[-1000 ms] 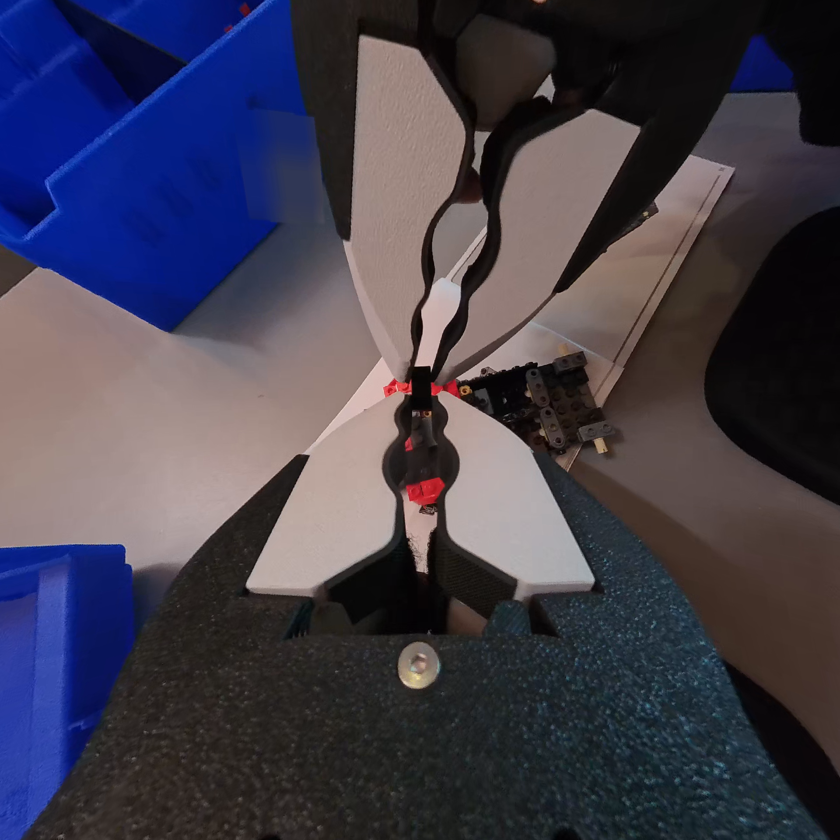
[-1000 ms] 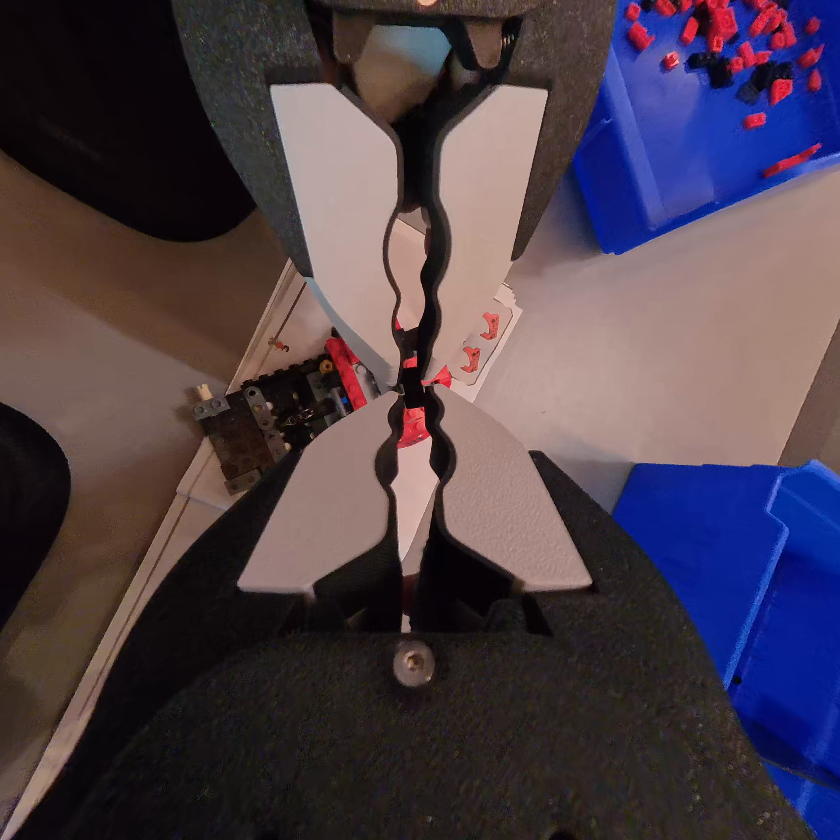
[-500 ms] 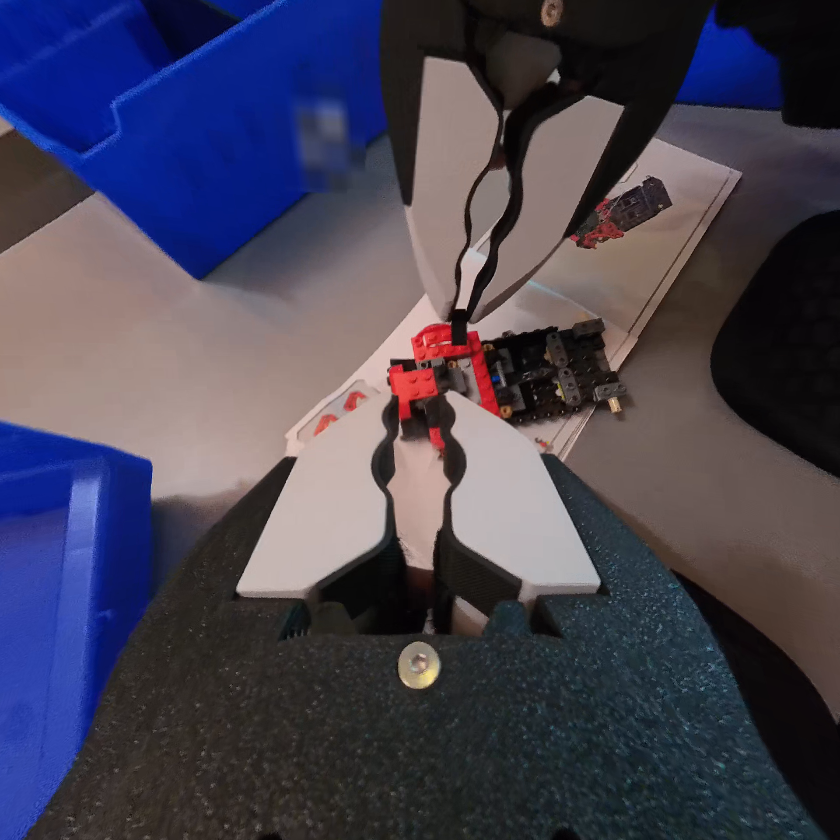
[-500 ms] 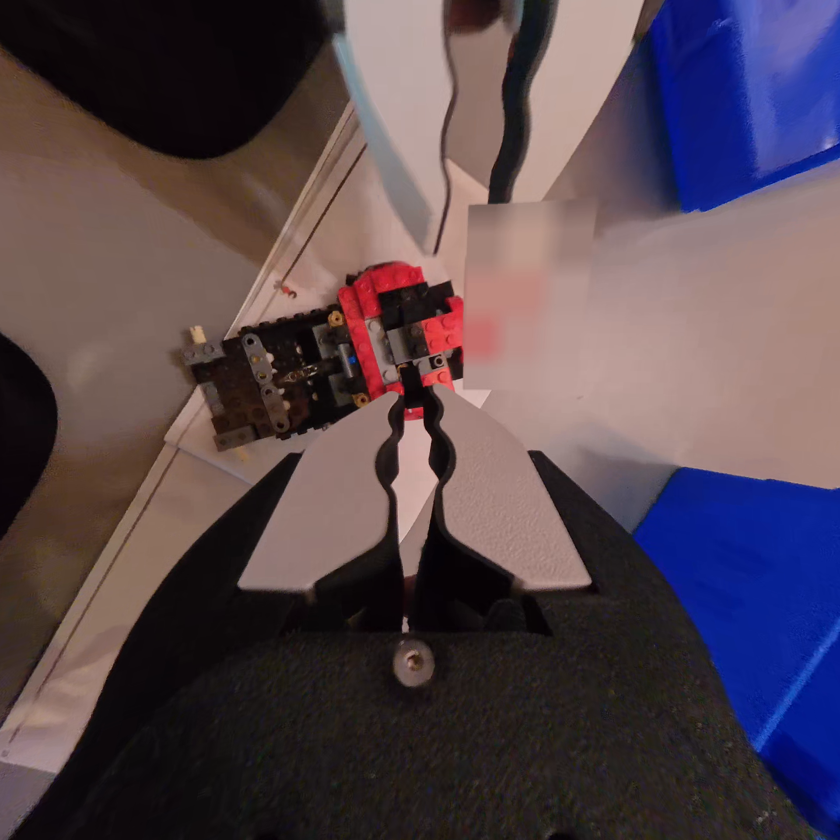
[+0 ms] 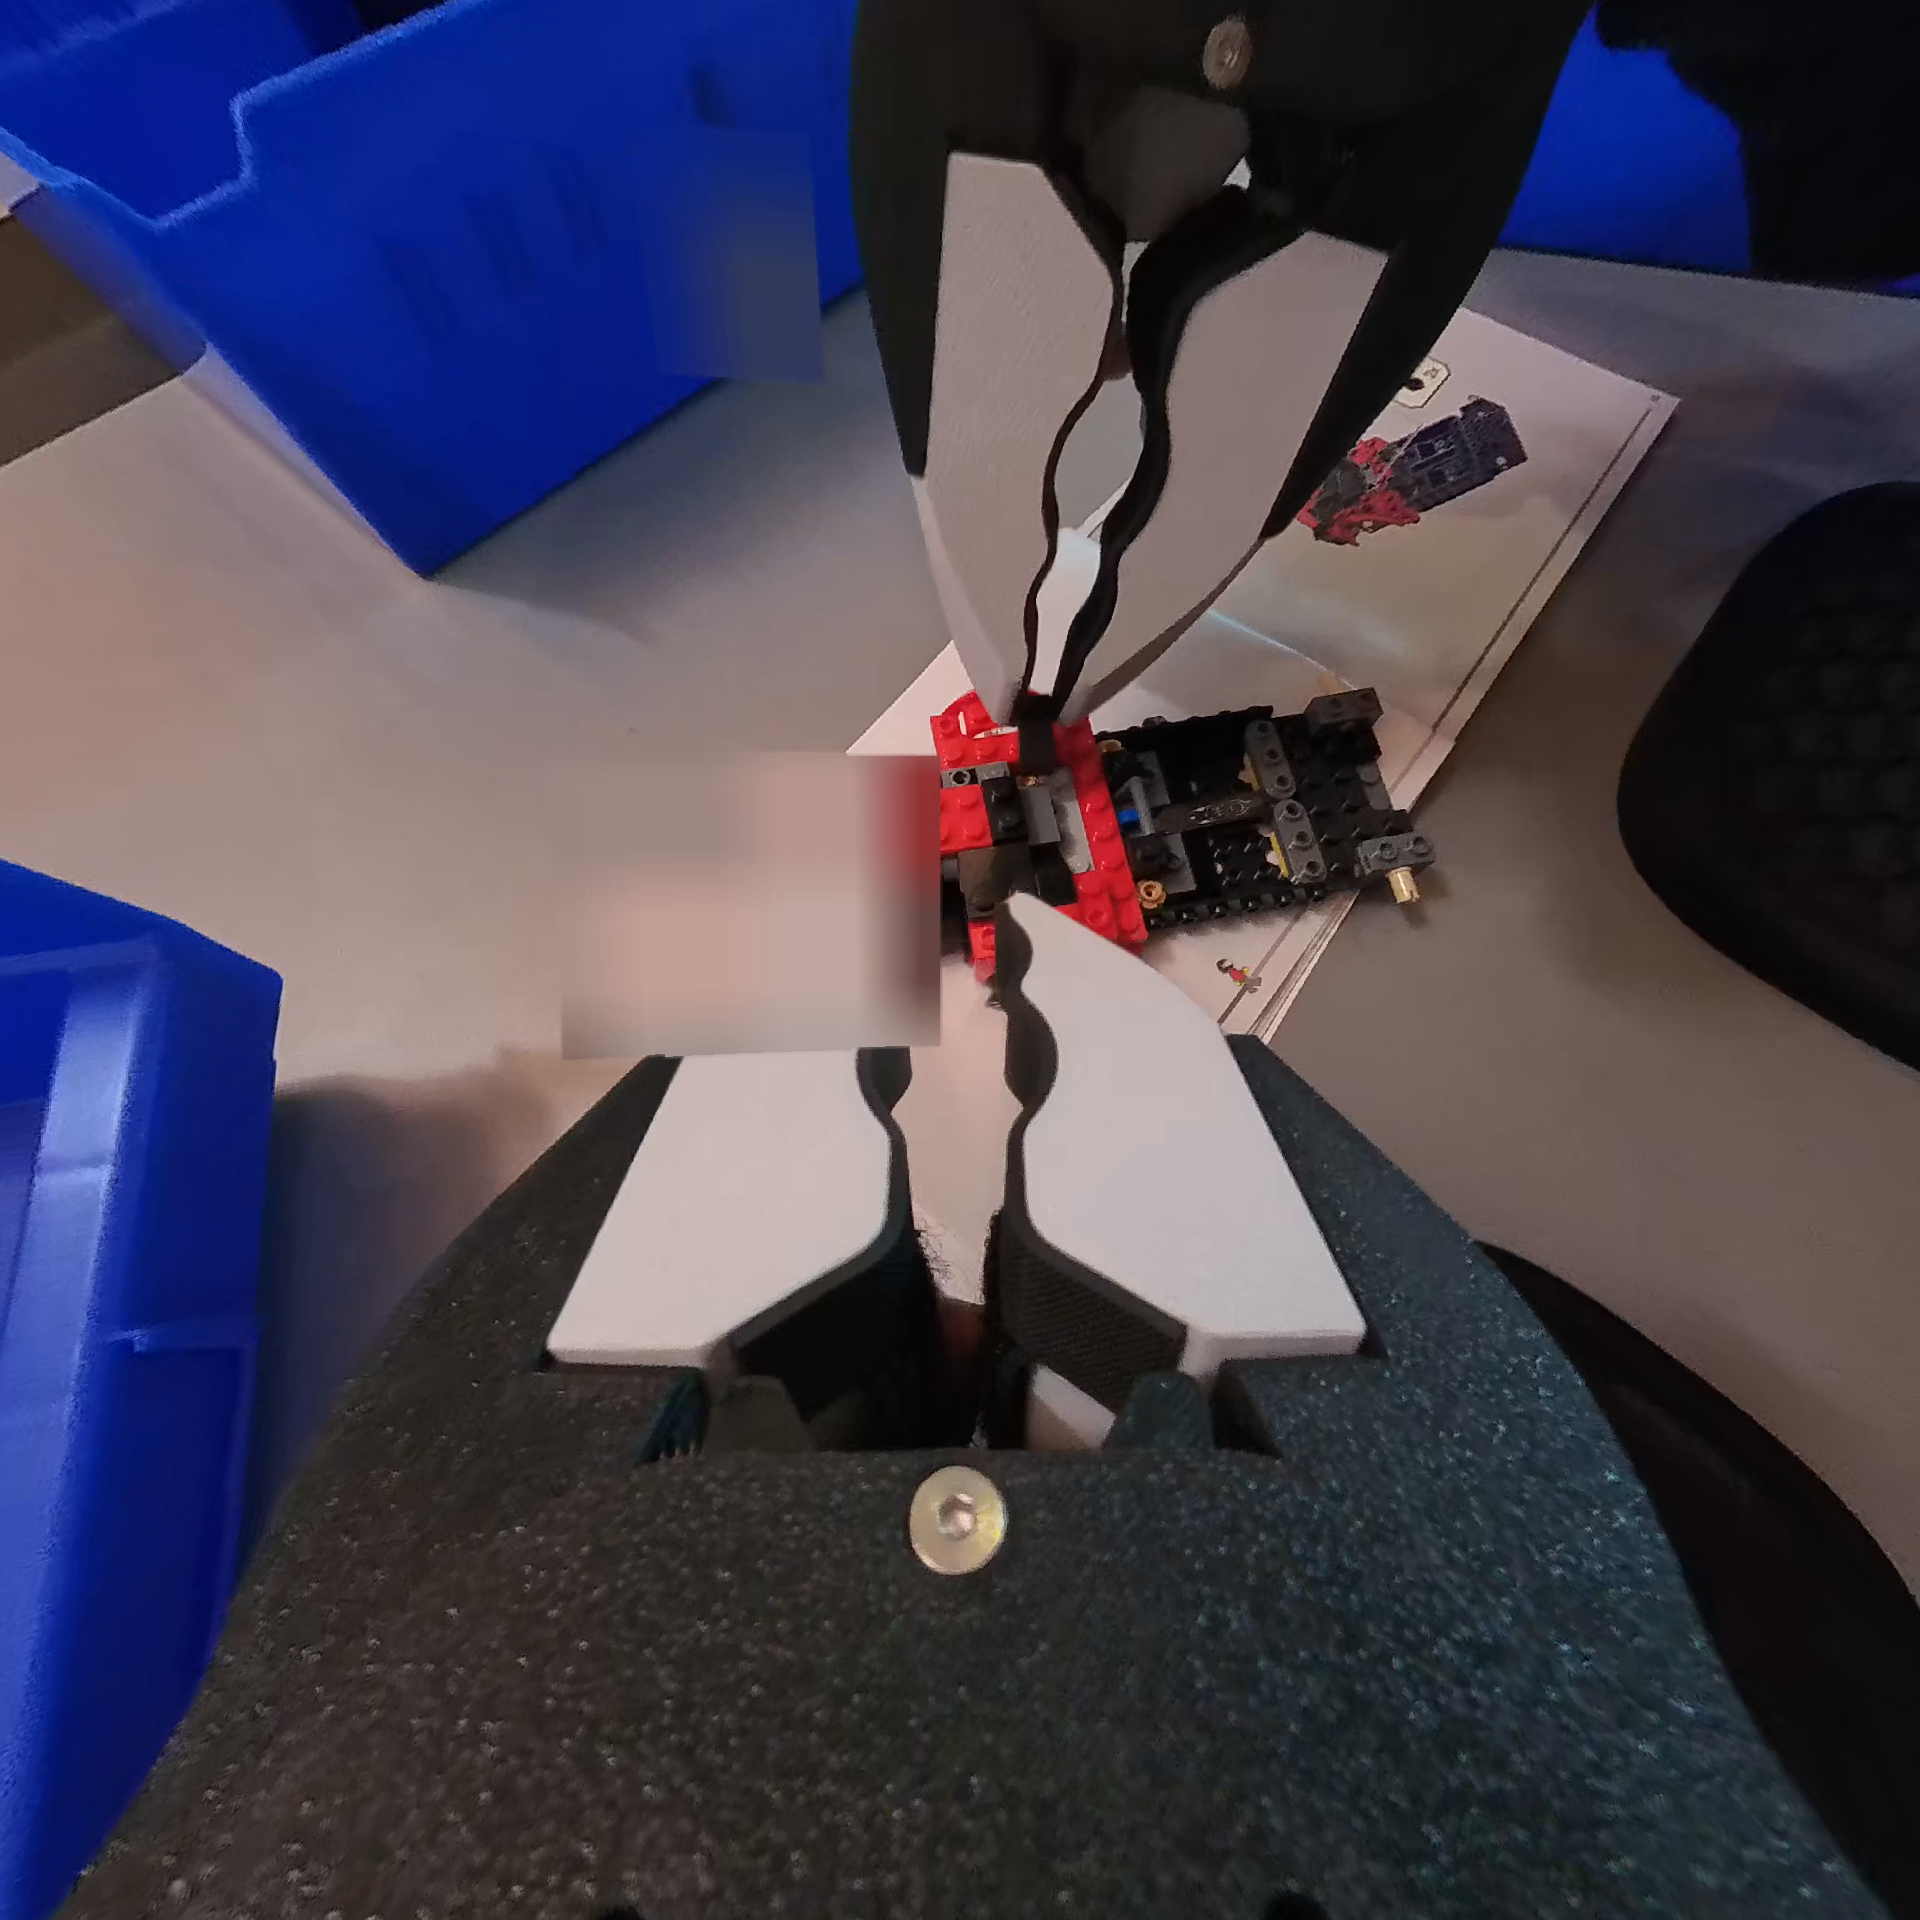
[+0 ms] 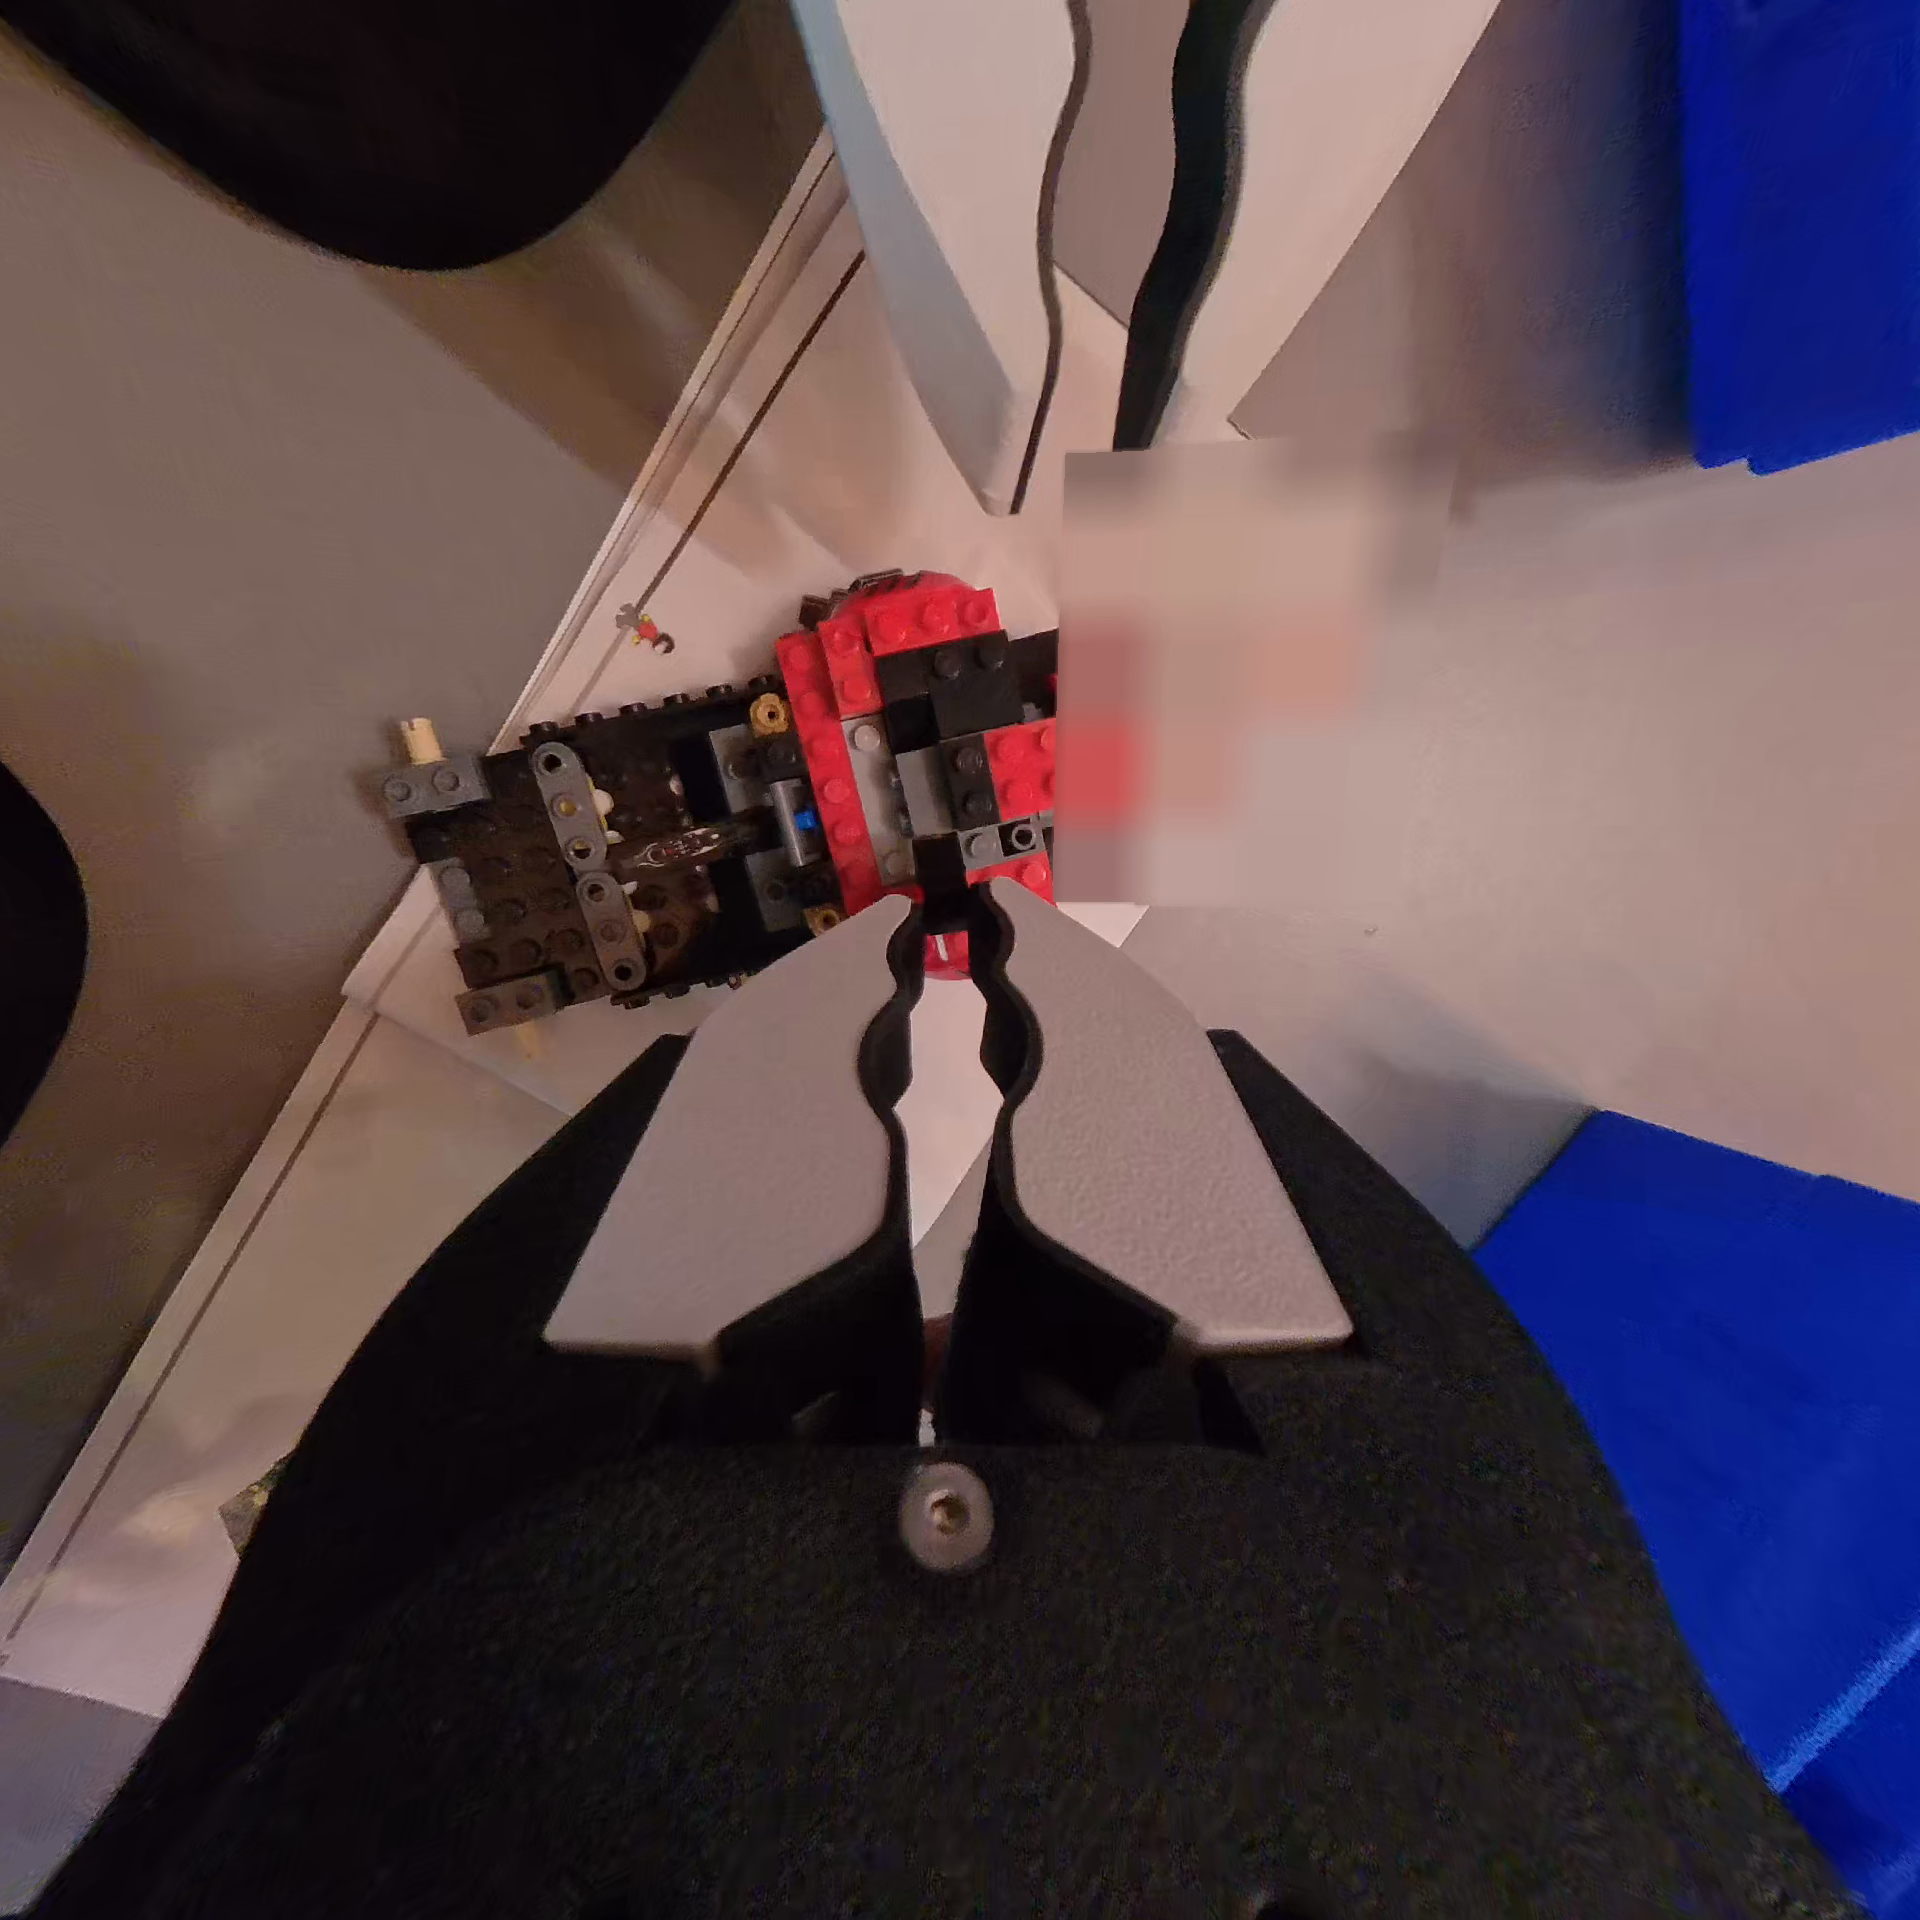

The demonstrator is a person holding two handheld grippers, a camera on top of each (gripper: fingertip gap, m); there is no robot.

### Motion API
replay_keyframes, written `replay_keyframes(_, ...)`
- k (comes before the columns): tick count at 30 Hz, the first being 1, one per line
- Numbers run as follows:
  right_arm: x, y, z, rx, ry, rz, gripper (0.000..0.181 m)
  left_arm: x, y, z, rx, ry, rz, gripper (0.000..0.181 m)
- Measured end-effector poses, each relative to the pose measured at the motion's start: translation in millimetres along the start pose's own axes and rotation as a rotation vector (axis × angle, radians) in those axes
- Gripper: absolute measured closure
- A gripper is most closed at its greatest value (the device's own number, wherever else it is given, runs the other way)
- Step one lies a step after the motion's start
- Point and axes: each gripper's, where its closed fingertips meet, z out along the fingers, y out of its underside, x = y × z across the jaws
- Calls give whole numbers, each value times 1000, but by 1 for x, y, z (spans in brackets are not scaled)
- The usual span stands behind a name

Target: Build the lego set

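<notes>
The partly built lego model (image 5: 1195,821), black with a red front, lies on the instruction sheet (image 5: 1507,582); it also shows in the right wrist view (image 6: 644,831). My right gripper (image 6: 951,904) is shut on a small black piece (image 6: 940,868) and holds it against the model's red front. From the left wrist view it (image 5: 1034,707) comes down from above with the piece (image 5: 1032,738). My left gripper (image 5: 961,935) hovers at the model's near edge, jaws slightly parted and nothing seen between them. A blur patch hides one of its tips.
Blue bins stand at the back left (image 5: 468,312) and near left (image 5: 104,1247); in the right wrist view they are at top right (image 6: 1787,208) and lower right (image 6: 1714,1403). A black rounded object (image 5: 1787,779) sits right of the sheet. My hands' fingertips stand some 6 cm from each other. The black rounded object (image 5: 1787,779) is about 20 cm from both grippers' fingertips.
The grippers were tip to tip on the black piece above the model. They have separated: the left let go and drew back, the right brought the piece down to the model's red front.
</notes>
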Motion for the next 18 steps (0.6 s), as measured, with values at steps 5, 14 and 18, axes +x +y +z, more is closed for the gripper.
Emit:
replay_keyframes(5, 1, 3, 3, -40, 1, -20, 174, 2, 2, 3, -7, 9, 9, 169)
replay_keyframes(14, 2, 3, 5, -80, -3, -50, 173, 3, 2, 5, -4, 20, 14, 169)
replay_keyframes(18, 2, 3, 5, -90, -3, -61, 173, 3, 2, 5, -1, 22, 15, 169)
